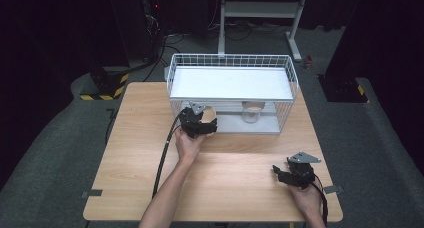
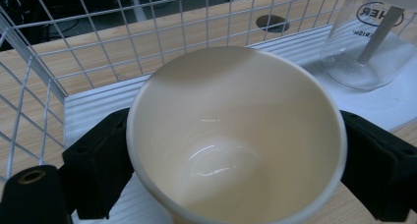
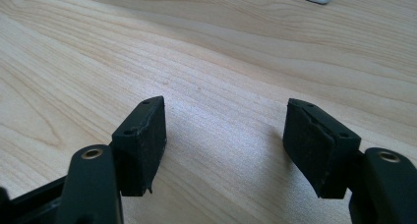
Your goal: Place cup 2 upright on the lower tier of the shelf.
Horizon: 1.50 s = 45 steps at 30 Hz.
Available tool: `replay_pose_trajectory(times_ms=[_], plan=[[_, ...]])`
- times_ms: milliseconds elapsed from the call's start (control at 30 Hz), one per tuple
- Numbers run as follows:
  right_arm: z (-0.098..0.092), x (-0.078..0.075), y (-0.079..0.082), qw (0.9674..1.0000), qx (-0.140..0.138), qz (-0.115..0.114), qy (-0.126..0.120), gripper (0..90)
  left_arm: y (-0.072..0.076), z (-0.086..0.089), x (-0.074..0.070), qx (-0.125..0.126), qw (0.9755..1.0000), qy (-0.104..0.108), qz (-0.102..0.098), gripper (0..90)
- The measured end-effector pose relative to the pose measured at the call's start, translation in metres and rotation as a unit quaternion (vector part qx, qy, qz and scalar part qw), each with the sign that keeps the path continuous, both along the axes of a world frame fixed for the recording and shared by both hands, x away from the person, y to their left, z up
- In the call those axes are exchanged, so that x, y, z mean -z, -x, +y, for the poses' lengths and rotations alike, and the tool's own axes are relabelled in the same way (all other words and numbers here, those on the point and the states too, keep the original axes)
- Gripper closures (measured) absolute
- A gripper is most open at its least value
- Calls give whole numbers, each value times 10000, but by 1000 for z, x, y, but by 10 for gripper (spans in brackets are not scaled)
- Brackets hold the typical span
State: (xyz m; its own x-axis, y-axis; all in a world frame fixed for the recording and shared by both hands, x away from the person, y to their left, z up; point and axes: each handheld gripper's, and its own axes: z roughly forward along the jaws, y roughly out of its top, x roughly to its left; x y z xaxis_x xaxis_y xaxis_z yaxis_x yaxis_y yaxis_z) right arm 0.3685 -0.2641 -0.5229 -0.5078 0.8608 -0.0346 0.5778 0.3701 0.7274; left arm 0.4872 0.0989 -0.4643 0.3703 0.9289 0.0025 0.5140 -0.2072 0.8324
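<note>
Holding the cup [image 2: 236,135] between its jaws, your left gripper [image 1: 199,122] has it at the open front of the wire rack [image 1: 175,73], over the front edge of the lower shelf [image 2: 83,111]. The cup is cream, empty and tipped toward the camera, its rim clamped from both sides. From the tilt, it looks not yet set down: you have the carry nearly done, with the placing and release left. A glass jar [image 2: 364,47] stands on the same shelf, off to the side and apart from the cup. Your right gripper [image 1: 295,175] rests on the table [image 1: 130,138] near you, jaws spread wide, holding nothing.
</note>
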Motion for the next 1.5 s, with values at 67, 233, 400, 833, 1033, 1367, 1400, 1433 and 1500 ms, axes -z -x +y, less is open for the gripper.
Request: replay_pose_trajectory(times_ms=[67, 233, 400, 833, 1033, 1367, 1400, 1433, 1500], plan=[[0, 0, 0, 10000, -2, -1, 0, 329, -2, 0, 2, 6, 10000, -30, 14, 103], [0, 0, 0, 10000, 0, -1, -2, 329, -4, 0, 2, 5, 10000, -24, 19, 102], [0, 0, 0, 10000, 0, 0, -3, 329, -6, 1, 3, 1, 10000, -41, -17, 102], [-1, 0, -1, 10000, -9, 0, -8, 329, -3, 1, 3, -56, 10000, -56, -60, 100], [0, 0, 0, 10000, -2, 5, -17, 329, -2, 2, 0, -50, 9999, -54, -132, 98], [0, 0, 0, 10000, -1, 4, -14, 329, 0, 6, -3, 68, 9998, 17, -173, 24], [0, 0, 0, 10000, -1, 3, -13, 329, 1, 6, -3, 60, 9998, 42, -169, 22], [0, 0, 0, 10000, -1, 3, -12, 329, 1, 6, -4, 64, 9998, 62, -171, 19], [0, 0, 0, 10000, 0, 3, -13, 329, 1, 7, -5, 66, 9998, 78, -179, 15]])
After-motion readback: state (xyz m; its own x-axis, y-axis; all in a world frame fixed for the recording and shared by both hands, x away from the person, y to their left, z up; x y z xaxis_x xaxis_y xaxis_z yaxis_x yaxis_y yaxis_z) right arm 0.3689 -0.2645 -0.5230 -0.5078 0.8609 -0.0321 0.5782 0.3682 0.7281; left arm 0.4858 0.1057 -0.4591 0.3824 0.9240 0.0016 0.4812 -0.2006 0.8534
